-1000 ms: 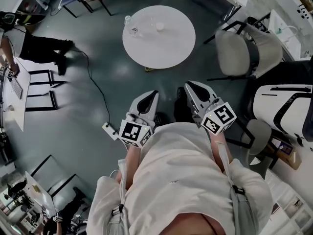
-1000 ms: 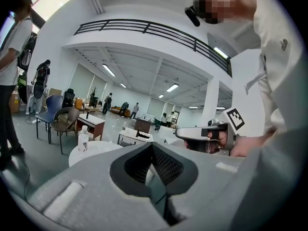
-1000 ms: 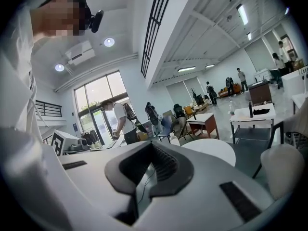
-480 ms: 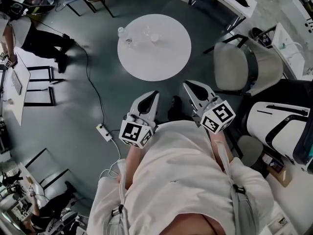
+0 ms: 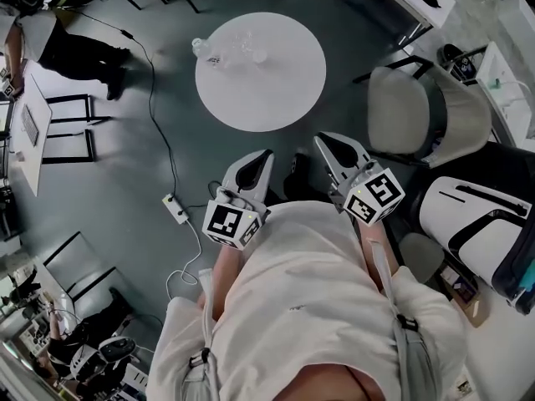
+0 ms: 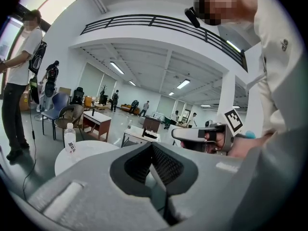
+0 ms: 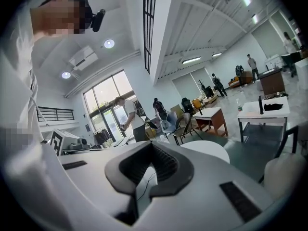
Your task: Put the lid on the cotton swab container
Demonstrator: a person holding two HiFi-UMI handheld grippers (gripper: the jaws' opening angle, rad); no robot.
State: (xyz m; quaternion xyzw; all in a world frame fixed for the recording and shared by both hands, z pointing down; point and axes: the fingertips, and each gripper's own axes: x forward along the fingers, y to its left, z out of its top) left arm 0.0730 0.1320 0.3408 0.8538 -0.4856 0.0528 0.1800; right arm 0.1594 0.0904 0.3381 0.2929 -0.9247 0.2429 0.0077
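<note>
Plainly, we are not at the worktop [image 5: 280,90] yet: it is a round white one standing on the floor well ahead of us, and both tools hang close to our waist. The left gripper [image 5: 265,154] has its jaws closed together with nothing between them, and the right gripper [image 5: 321,141] shows the same, pads meeting on empty air. On the far left part of the worktop stand a bottle [image 5: 198,47] and, just beside it, a few small clear bits [image 5: 242,53]. We judge the container and its lid to be among those bits, but they are too small for us to tell which is which, or whether the lid lies flat or leans. So the task's things sit well apart from both sets of jaws, ahead and a little to the left of where they point. We expect a cotton swab container to be light, thin, stiff plastic with smooth walls, so it is likely to skid or tip under a sideways push. The lid, we think, is best pinched across its rim with a gentle squeeze, while the other jaws steady the container low on its wall. A hard squeeze could flex either part or make it squirt out.
</note>
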